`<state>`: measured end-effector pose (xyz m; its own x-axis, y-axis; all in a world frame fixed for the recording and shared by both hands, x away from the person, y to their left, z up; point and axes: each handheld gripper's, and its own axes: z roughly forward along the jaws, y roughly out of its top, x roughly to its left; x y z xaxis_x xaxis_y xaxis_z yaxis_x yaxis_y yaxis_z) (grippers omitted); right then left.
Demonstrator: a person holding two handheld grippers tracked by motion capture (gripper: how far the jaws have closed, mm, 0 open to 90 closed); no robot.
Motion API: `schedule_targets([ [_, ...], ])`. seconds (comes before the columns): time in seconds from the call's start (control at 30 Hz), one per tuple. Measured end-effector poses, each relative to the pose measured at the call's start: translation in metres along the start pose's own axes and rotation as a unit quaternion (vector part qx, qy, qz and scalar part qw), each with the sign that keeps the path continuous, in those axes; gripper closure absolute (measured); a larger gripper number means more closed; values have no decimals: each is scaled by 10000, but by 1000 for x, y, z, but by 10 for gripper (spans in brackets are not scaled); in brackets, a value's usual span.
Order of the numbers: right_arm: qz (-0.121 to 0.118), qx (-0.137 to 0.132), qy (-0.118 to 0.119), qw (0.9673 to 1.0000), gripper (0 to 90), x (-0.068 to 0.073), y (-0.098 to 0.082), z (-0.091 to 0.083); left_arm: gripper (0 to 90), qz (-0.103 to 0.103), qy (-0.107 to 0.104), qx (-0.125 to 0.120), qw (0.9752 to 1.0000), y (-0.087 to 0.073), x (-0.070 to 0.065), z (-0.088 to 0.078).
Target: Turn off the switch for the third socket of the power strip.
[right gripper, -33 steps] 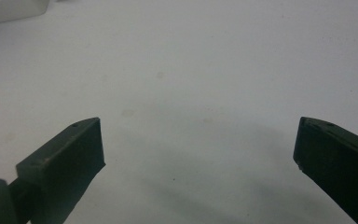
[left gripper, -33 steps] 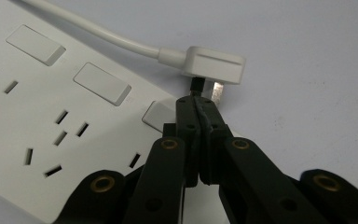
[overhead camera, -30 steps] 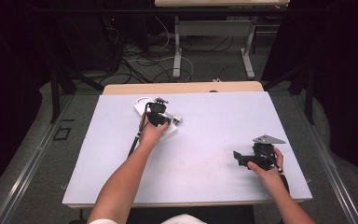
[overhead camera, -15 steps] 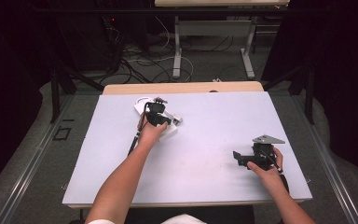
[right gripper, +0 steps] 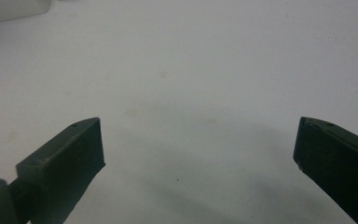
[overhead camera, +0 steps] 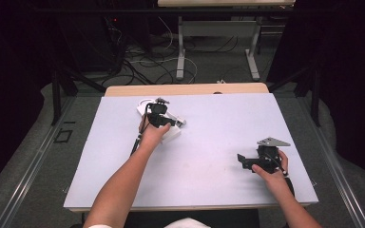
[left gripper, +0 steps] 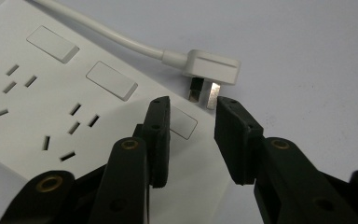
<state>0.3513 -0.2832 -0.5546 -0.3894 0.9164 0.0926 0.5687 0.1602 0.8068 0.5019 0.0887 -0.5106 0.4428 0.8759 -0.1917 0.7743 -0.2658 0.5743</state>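
High view, left hand: reaches far up the table (overhead camera: 123, 190), the left tongs (overhead camera: 164, 121) tipped down over the white power strip (overhead camera: 171, 135) near the far-left part of the sheet.
High view, right hand: parked near the right edge, well apart from the strip, the right tongs (overhead camera: 241, 160) lying level and pointing toward the middle.
Left gripper view, tongs: the left tongs (left gripper: 192, 140) have just been opening, and the jaws now stand partly apart with nothing between them; the pads press on nothing.
Left gripper view, plug: the white plug (left gripper: 212, 70) lies on its side just past the strip's corner, prongs pointing at the jaws, its cord (left gripper: 102, 30) trailing off across the power strip (left gripper: 51, 112) (sockets all vacant).
Step in hand: by the look of it, the plug has been let go beside the strip.
Next move: likely a fresh grip on the plug's body, squared so the prongs can face a socket.
Right gripper view, tongs: the right tongs (right gripper: 200, 144) gape wide over bare table (right gripper: 191, 70), holding nothing.
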Motion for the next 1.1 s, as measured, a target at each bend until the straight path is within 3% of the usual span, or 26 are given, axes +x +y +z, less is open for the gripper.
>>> schedule_targets([
  [0.4,2,-5,0,10000,12,0,0,0,572,-194,-181,39,9996,0,1,-10],
  [0.63,59,6,6,10000,12,1,0,-1,535,-159,-240,33,9996,-2,-1,-19],
  [0.87,36,-13,6,10000,12,1,0,-1,493,-71,-302,3,9995,-3,-5,-27],
  [1.1,27,-13,6,10000,12,1,0,-2,435,209,-264,-95,9994,-7,-8,-34],
])
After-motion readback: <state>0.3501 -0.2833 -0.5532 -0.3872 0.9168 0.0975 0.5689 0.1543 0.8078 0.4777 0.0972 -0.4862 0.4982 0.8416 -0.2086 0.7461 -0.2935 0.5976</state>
